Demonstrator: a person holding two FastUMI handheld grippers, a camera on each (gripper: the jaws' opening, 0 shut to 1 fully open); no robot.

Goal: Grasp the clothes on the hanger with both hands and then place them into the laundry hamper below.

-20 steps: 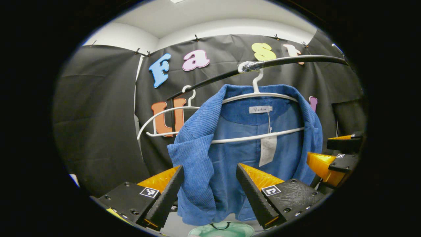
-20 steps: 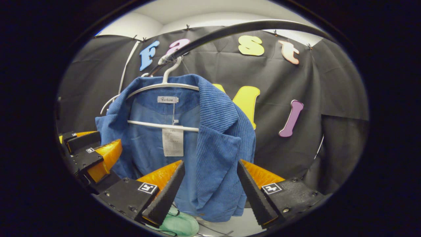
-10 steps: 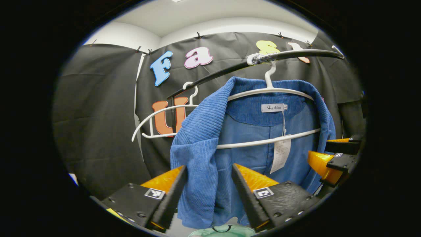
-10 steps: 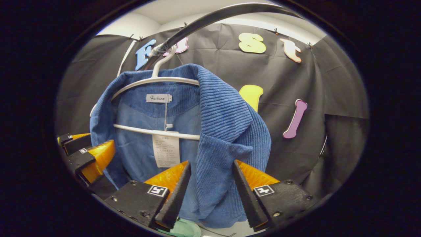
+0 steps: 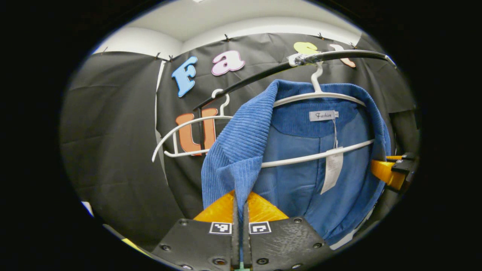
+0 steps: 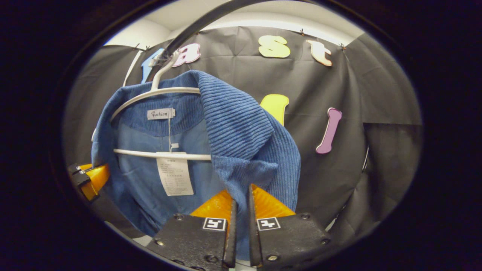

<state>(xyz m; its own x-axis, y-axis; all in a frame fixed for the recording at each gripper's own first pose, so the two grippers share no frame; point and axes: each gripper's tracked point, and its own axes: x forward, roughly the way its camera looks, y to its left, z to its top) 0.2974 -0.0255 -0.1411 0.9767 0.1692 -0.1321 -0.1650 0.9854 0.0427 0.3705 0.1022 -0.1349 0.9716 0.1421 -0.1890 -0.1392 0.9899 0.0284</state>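
1. Jacket: soft corduroy, hangs on white hanger ahead of both tools.
2. Left tool clenched on one lapel; right tool clenched on the other.
3. Judgement: light and limp; the lapel holds look sound.

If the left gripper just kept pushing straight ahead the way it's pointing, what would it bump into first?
The left gripper is already shut on the front edge of the blue jacket, so it would press further into that cloth. Behind it probably comes the black booth wall, though depth is hard to judge.
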